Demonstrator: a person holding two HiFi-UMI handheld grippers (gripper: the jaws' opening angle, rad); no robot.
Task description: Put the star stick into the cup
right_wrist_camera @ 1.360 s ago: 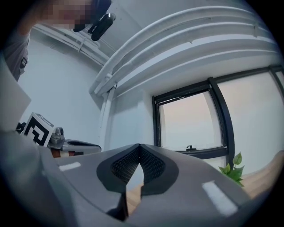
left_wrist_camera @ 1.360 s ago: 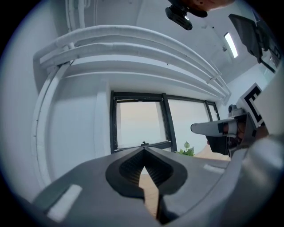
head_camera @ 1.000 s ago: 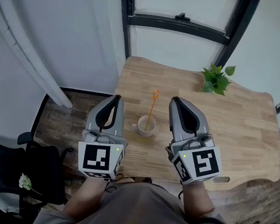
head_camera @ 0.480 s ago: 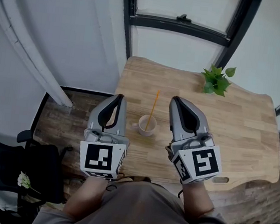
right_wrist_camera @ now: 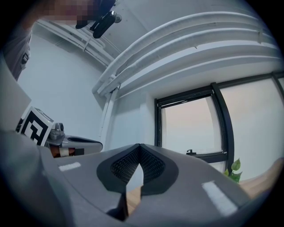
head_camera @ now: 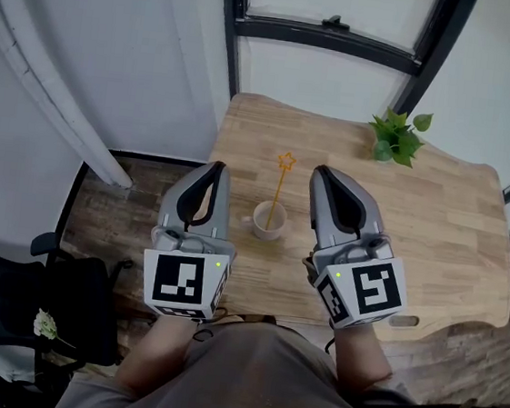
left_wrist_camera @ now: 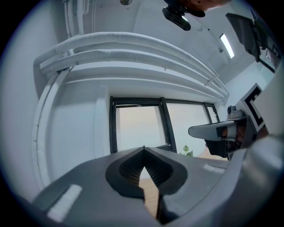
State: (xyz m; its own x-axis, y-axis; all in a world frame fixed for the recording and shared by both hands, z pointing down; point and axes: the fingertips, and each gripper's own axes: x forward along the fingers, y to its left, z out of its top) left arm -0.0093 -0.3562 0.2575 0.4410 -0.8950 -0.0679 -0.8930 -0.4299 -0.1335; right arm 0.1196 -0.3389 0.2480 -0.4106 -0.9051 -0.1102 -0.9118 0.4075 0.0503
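Observation:
In the head view a small white cup (head_camera: pixel 269 221) stands on the wooden table (head_camera: pixel 434 237). The orange star stick (head_camera: pixel 279 185) stands in the cup, leaning away, its star at the top. My left gripper (head_camera: pixel 216 167) is held above the table's left edge, left of the cup, tips together and empty. My right gripper (head_camera: pixel 317 173) hangs just right of the cup, also shut and empty. In both gripper views the jaws meet at the tip, the left gripper (left_wrist_camera: pixel 143 148) and the right gripper (right_wrist_camera: pixel 139 145) each facing the window; cup and stick are hidden there.
A small green plant (head_camera: pixel 396 139) stands at the table's far right corner. A black-framed window (head_camera: pixel 334 34) rises behind the table. A dark chair (head_camera: pixel 15 299) with a white flower sits on the floor at the left. White pipes (head_camera: pixel 40 83) run along the left wall.
The view shifted slightly. The star stick in the cup turned so its star shows again. Both grippers stayed in place beside the cup.

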